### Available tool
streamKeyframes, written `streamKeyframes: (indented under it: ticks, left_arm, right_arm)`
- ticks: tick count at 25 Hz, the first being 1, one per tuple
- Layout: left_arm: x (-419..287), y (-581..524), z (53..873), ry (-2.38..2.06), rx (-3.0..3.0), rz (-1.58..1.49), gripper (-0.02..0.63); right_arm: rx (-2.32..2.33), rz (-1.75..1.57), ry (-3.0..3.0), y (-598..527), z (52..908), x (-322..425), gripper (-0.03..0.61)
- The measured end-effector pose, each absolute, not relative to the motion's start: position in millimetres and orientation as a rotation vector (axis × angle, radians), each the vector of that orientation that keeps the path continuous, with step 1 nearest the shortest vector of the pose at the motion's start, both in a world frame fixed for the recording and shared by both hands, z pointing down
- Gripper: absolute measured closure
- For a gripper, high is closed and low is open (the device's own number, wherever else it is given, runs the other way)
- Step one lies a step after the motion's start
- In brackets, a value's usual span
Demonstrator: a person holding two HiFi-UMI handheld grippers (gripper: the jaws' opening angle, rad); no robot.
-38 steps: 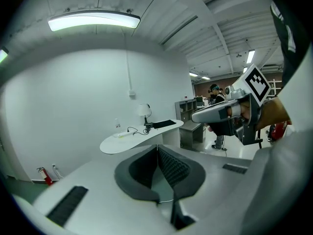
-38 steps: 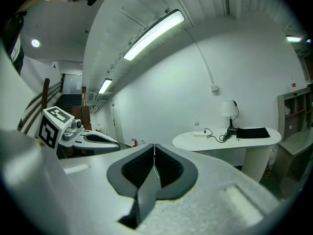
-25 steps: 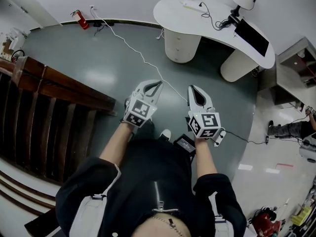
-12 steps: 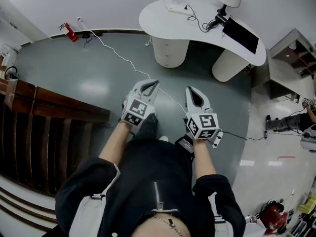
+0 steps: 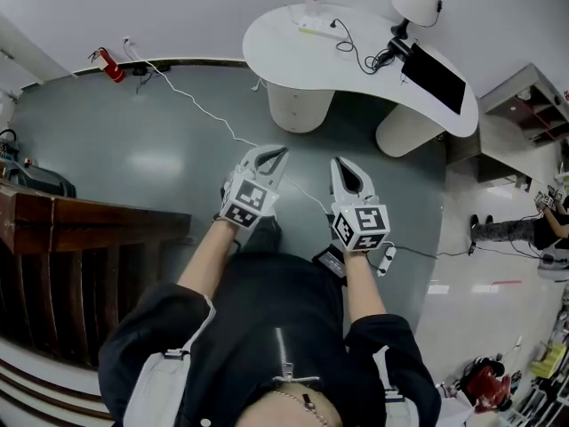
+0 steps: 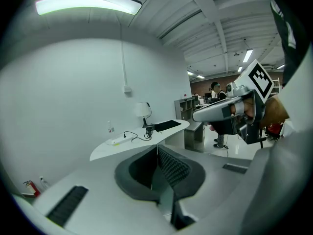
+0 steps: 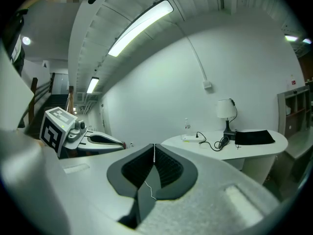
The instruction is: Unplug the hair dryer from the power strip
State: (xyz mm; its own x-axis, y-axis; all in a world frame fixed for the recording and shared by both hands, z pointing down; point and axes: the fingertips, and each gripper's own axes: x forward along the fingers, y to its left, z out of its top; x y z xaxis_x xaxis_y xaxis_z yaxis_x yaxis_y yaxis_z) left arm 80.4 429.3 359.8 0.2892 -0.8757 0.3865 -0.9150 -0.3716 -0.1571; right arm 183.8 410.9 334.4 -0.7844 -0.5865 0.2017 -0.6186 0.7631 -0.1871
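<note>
The power strip (image 5: 316,29) lies on the white bench (image 5: 276,44). Its black cord (image 5: 348,43) runs toward the lamp (image 5: 416,2), likely to the hair dryer (image 5: 389,55). The left gripper (image 5: 271,152) and right gripper (image 5: 341,162) hang well short, jaws clenched on nothing, probably just being carried over.

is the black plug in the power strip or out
In: the black plug stands seated at the right end of the power strip.

Open floor (image 5: 151,158) ahead; white cord (image 5: 197,107) crosses; desk (image 5: 284,38) beyond.
</note>
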Motion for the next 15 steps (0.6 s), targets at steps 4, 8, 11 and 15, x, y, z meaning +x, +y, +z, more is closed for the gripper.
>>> streamKeyframes:
  ticks: [4, 8, 11, 15]
  left_arm:
    - [42, 391, 358, -1.684, 2.47, 0.624, 0.6]
    - [7, 356, 355, -1.669, 2.494, 0.572, 0.601]
    - [-15, 333, 357, -1.657, 2.501, 0.554, 0.601]
    - [-36, 310, 362, -1.654, 2.503, 0.573, 0.601]
  right_arm:
    - [0.987, 0.356, -2.812, 373, 330, 144, 0.574]
    - [1.005, 0.35, -2.794, 338, 328, 108, 0.574]
    - [1.018, 0.341, -2.781, 318, 328, 88, 0.574]
    - [1.046, 0.347, -2.759, 295, 332, 73, 0.574]
